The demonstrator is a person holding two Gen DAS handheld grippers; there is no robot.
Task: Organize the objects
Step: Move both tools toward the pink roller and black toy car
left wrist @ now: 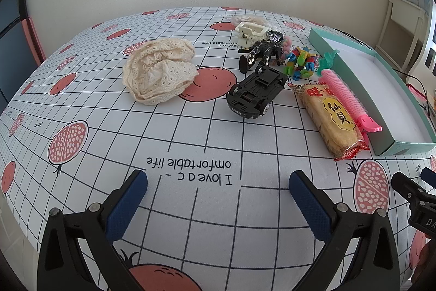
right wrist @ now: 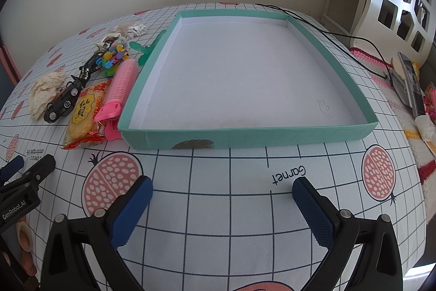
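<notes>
Since nothing's been picked up yet, I'd say this is the very start of the sort; the left gripper (left wrist: pixel 218 182) hovers over the counter (left wrist: pixel 190 209) with its jaws spread wide and nothing between them, and the right gripper (right wrist: pixel 222 187) is the same deal, wide open and holding nothing, parked just short of the teal tray (right wrist: pixel 272 139); that tray has nothing in it, so my guess is everything's meant to go in there. All the clutter sits to the tray's left: a snack packet (left wrist: pixel 331 119) with a pink hair roller (left wrist: pixel 346 97) between it and the tray wall, a black toy car (left wrist: pixel 257 96) flipped wheels-up, a cream lace cloth (left wrist: pixel 159 70) further out on its own; behind those, a heap of colourful plastic links (left wrist: pixel 301 63), a dark toy figure (left wrist: pixel 261 52) and a white plastic piece (left wrist: pixel 252 33) all jumbled together. Next move probably calls for one gripper reaching forward to the nearest piece, likely the packet or car; the packet looks crinkly, so a grip across its narrow width seems safest.
</notes>
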